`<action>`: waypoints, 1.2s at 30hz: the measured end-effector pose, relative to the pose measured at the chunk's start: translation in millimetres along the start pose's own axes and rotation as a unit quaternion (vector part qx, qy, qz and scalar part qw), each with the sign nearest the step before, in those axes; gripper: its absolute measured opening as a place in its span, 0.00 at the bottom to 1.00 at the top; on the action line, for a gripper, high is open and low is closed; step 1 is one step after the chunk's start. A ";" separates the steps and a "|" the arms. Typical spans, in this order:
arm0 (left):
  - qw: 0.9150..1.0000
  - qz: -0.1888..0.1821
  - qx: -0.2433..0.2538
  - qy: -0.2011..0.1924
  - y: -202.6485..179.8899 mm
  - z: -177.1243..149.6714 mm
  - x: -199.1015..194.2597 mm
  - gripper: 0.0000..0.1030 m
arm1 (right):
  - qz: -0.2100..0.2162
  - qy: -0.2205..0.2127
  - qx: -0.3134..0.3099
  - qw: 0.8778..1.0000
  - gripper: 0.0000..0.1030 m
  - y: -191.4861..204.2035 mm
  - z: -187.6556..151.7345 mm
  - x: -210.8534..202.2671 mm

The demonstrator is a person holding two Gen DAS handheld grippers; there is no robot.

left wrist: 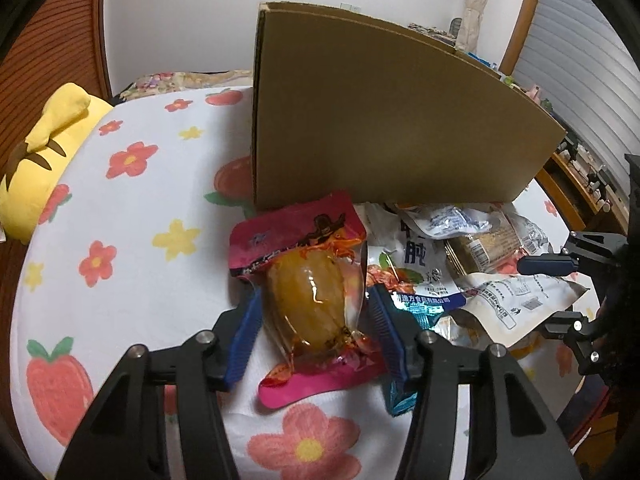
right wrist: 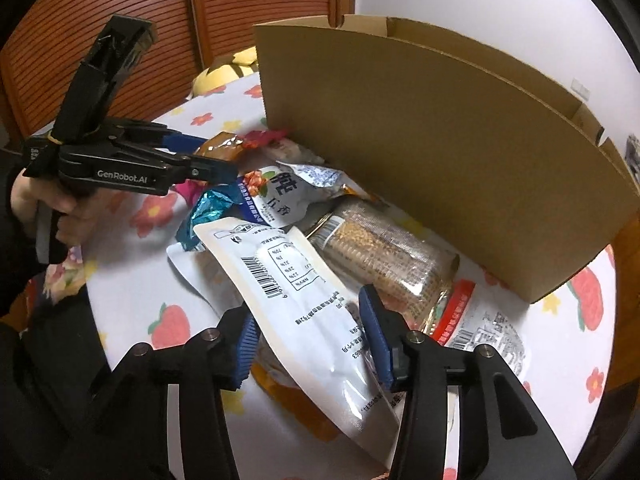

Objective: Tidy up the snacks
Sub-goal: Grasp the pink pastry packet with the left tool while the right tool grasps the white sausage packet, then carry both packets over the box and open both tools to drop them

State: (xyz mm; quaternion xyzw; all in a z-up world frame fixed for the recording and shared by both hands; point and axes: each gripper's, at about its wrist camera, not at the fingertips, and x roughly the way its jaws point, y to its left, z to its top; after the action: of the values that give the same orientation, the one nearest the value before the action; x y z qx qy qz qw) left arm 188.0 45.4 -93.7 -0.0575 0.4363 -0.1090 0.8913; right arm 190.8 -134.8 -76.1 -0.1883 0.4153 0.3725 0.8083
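Note:
A pink snack packet with a yellow piece showing through its clear window lies on the flowered cloth, between the blue pads of my left gripper. The pads press on both its sides. The right wrist view shows that gripper at the left, in a person's hand. A white pouch with a barcode lies on top of the snack pile. It sits between the spread fingers of my right gripper, whose pads stand at its edges without squeezing it. The tall cardboard box stands just behind the pile.
The pile holds a biscuit roll, a white-and-blue packet, a teal foil packet and a red-and-white packet. A yellow plush toy lies at the table's far left edge. The round table's rim is near my right gripper.

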 end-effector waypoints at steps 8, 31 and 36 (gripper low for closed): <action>1.000 0.002 0.005 -0.003 1.3 -10.3 -8.3 0.36 | 0.027 0.013 0.024 0.999 0.52 -8.8 5.8 5.5; 0.998 0.009 0.018 -0.056 -10.6 -26.7 -50.7 0.36 | -0.069 0.022 -0.074 0.995 0.24 29.5 6.5 2.0; 0.998 0.009 0.022 -0.063 -14.4 -28.4 -56.4 0.36 | -0.082 0.005 -0.077 0.994 0.23 29.0 7.9 -8.9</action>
State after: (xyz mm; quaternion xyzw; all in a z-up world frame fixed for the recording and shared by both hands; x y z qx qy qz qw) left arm 129.9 45.1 -65.1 -0.0410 0.3771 -0.1064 0.9191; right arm 169.6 -115.0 -64.1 -0.2856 0.3726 0.3345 0.8171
